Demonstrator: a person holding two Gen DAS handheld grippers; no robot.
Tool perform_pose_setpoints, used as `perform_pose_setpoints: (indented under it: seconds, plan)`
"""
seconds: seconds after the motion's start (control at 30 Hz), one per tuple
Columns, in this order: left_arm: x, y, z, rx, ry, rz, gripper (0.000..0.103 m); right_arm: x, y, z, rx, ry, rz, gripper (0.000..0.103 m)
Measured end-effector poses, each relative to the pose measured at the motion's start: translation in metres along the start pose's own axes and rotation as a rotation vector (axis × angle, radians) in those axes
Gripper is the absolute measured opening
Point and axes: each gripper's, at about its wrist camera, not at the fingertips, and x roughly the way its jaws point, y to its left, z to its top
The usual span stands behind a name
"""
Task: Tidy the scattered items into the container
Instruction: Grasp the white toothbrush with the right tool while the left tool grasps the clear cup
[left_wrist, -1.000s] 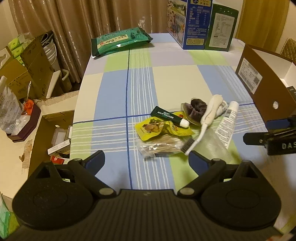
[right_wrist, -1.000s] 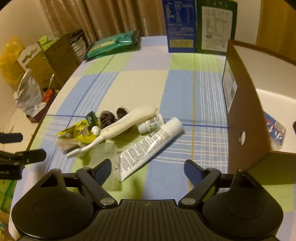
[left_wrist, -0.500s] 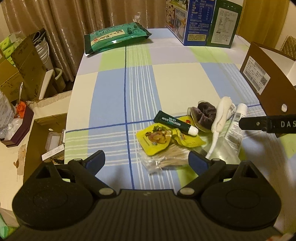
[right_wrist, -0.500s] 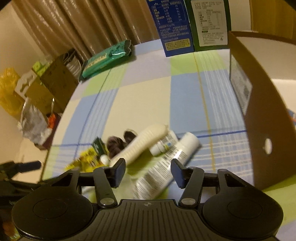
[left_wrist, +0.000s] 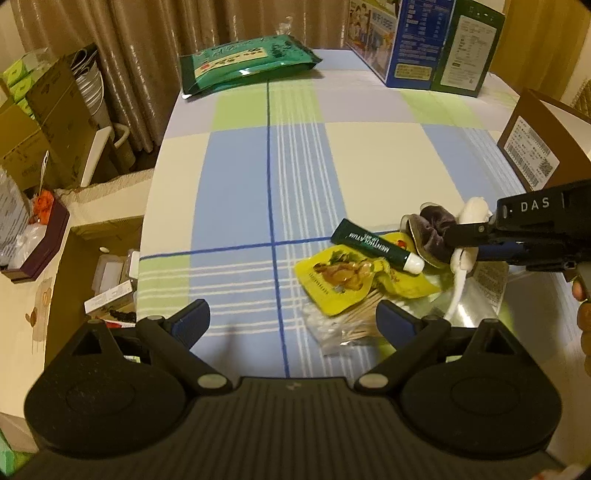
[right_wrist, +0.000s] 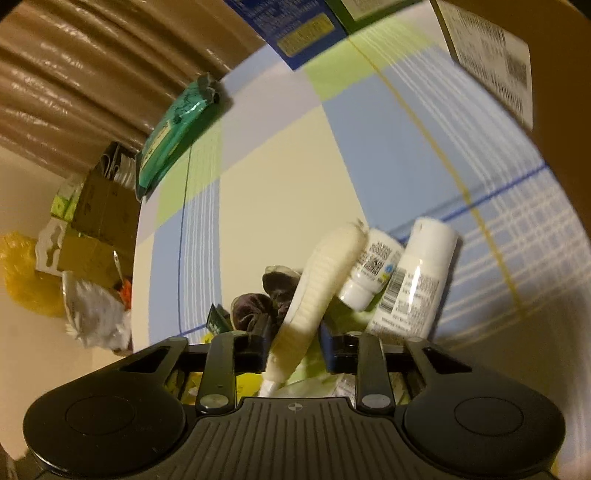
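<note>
Toothbrush (right_wrist: 314, 291) lying in the scattered pile at the near right of the counter (left_wrist: 369, 155), cream handle pointing far and slightly right, head end toward the near edge. Going left to right in the left wrist view: left tool (left_wrist: 291, 319) spread wide and holding nothing, hovering over bare checked cloth at the near edge; just right of it a clear bag of cotton swabs (left_wrist: 351, 325) under a yellow snack pouch (left_wrist: 340, 275); green Mentholatum tube (left_wrist: 373, 245) slanting across the pouch; dark velvet scrunchie (left_wrist: 432, 229) touching the handle; then right tool (left_wrist: 469, 245) reaching in from the right, narrowed around the handle's mid-part. From the right wrist view, blue pads (right_wrist: 327, 345) flanking the handle on both sides, left pad seemingly touching, right one close beside; firm contact hard to confirm through blur. Small white bottle (right_wrist: 369, 273) and larger white tube (right_wrist: 417, 277) lying just right of the handle, roughly parallel to it. Brown cardboard container (left_wrist: 535, 147) standing at the far right, beyond the pile. Key relation: handle's long axis running between the right tool's pads, nearly along the reach direction, so right hand clearly the nearer and better placed; likely next need being a full squeeze, then a lift and carry rightward to the box. Risk of dragging the neighbouring scrunchie or bottle along.
</note>
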Motion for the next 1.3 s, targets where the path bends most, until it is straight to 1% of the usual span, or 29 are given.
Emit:
perform_pose_setpoints:
  seconds: [0.03,0.07,0.1,0.17,0.27,0.5,0.7,0.8,0.9,0.97,1.1,1.2,1.27,1.3]
  plan:
    - [0.000,0.001,-0.001,-0.003,0.003,0.000,0.095,-0.002,-0.001,0.001,-0.001,-0.006,0.006,0.020]
    - [0.000,0.001,-0.003,-0.006,0.006,0.000,0.095,-0.005,-0.001,0.002,-0.010,-0.011,0.009,0.014]
    - [0.000,0.001,-0.004,-0.008,0.008,0.000,0.095,-0.009,-0.001,0.004,-0.021,-0.014,0.019,0.012]
    - [-0.001,0.000,-0.007,-0.010,0.012,-0.005,0.095,-0.018,0.001,0.006,-0.037,-0.013,0.033,0.012]
    - [-0.003,-0.005,-0.008,-0.004,0.010,-0.018,0.095,-0.036,0.004,0.008,-0.092,-0.043,0.041,0.012]
    - [-0.008,-0.020,-0.007,0.016,0.003,-0.036,0.095,-0.069,0.001,0.006,-0.176,-0.079,0.016,0.012]
    - [-0.012,-0.033,-0.006,0.039,-0.009,-0.047,0.095,-0.086,-0.008,-0.001,-0.200,-0.096,-0.009,0.012]
    - [-0.016,-0.041,-0.007,0.049,-0.017,-0.057,0.095,-0.094,-0.008,-0.006,-0.236,-0.101,-0.028,0.012]
    - [-0.019,-0.050,-0.008,0.049,-0.019,-0.084,0.093,-0.103,-0.008,-0.012,-0.290,-0.114,-0.054,0.012]
    - [-0.020,-0.057,-0.010,0.046,-0.014,-0.120,0.090,-0.108,-0.010,-0.016,-0.315,-0.116,-0.067,0.012]
    - [-0.017,-0.079,-0.014,0.057,0.001,-0.165,0.090,-0.116,-0.016,-0.024,-0.338,-0.112,-0.081,0.012]
    - [-0.009,-0.092,-0.013,0.033,0.029,-0.201,0.088,-0.122,-0.020,-0.028,-0.354,-0.116,-0.090,0.012]
    - [-0.005,-0.099,-0.013,0.018,0.038,-0.207,0.081,-0.127,-0.022,-0.030,-0.362,-0.116,-0.090,0.012]
    - [-0.002,-0.103,-0.012,0.011,0.043,-0.201,0.080,-0.130,-0.022,-0.031,-0.367,-0.119,-0.088,0.012]
